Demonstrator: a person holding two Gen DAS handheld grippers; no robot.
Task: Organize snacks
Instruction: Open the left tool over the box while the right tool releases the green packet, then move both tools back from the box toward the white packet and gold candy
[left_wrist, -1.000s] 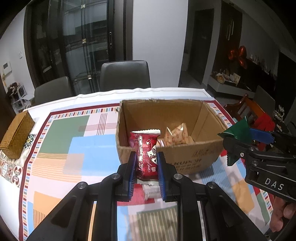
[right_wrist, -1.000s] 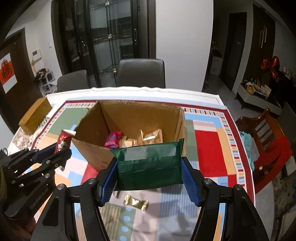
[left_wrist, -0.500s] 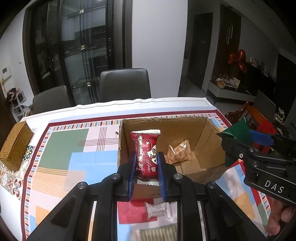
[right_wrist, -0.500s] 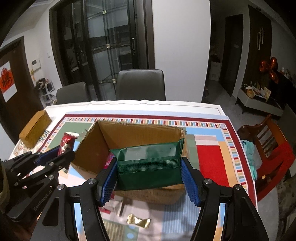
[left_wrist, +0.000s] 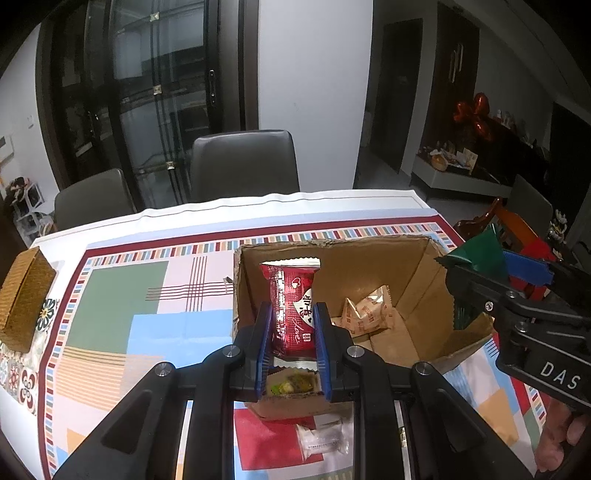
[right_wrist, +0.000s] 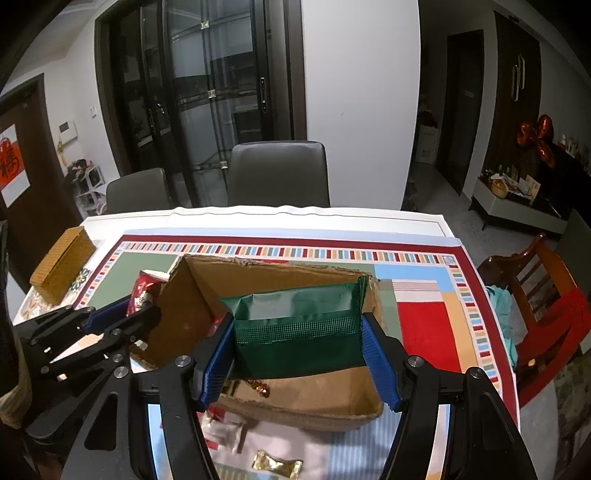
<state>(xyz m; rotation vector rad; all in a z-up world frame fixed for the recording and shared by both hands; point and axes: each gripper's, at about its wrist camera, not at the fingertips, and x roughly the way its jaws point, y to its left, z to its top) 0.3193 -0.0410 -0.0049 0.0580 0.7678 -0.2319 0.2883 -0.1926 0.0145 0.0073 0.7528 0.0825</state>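
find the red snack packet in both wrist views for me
Left wrist: the red snack packet stands centre frame, clamped in the left gripper over the cardboard box.
Right wrist: its top peeks out at left, beside the box's left wall.
Shared landmark: the woven box.

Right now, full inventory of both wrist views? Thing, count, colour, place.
cardboard box: 1, brown, open, mid-table.
red packet: 1, red, in the left tongs, over the box.
green pouch: 1, dark green, in the right tongs, over the box.
beige wrapped snacks: a few, inside the box.
clear wrapped snack: 1, whitish, on the cloth in front of the box.
gold wrapped candy: 1, on the cloth in front of the box.
woven box: 1, tan, table's left edge.
tablecloth: 1, multicolour patchwork.
chairs: 2, dark grey, far side.
left tongs: shut on the red packet.
right tongs: shut on the green pouch.
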